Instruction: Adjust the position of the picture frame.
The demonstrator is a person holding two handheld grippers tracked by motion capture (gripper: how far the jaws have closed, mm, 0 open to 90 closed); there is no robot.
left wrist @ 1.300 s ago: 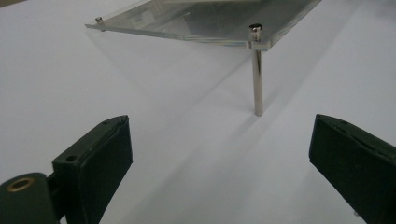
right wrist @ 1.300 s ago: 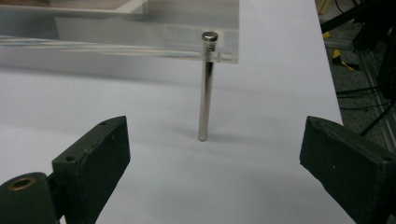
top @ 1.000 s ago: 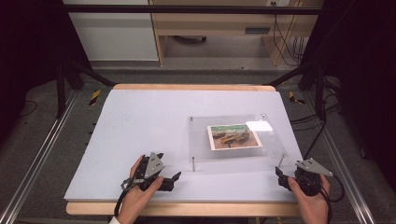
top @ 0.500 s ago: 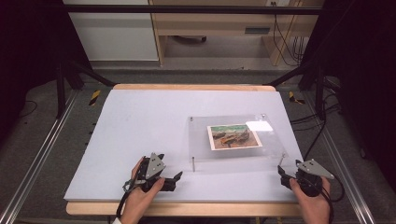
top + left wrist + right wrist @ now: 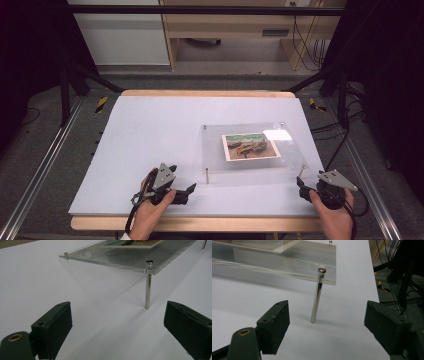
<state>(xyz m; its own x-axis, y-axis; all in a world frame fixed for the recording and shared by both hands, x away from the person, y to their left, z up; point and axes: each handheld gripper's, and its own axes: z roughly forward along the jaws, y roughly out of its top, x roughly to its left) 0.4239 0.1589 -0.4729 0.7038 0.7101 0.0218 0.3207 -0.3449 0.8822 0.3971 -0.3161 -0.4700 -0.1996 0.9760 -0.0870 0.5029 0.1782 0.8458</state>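
Bright overhead light, dark surroundings, glare

A lab recording station: a white-covered tabletop [image 5: 150,150] inside a black metal frame [image 5: 200,10], aluminium floor rails [image 5: 35,175], loose cables [image 5: 305,40] on grey carpet, black curtains [image 5: 30,60] at both sides.

Clear glossy acrylic plate [image 5: 250,147], smooth, catching a white glare at one corner. Thin polished metal legs [image 5: 318,296] under its corners — mirror-bright, capped with small round screw heads. Printed paper picture card [image 5: 250,146] on top, low sheen. Matt white table cover [image 5: 150,135], smooth and even, over a pale wooden tabletop edge [image 5: 200,223]. Matt black rubbery pads [image 5: 53,331] on both grippers — slightly grainy.
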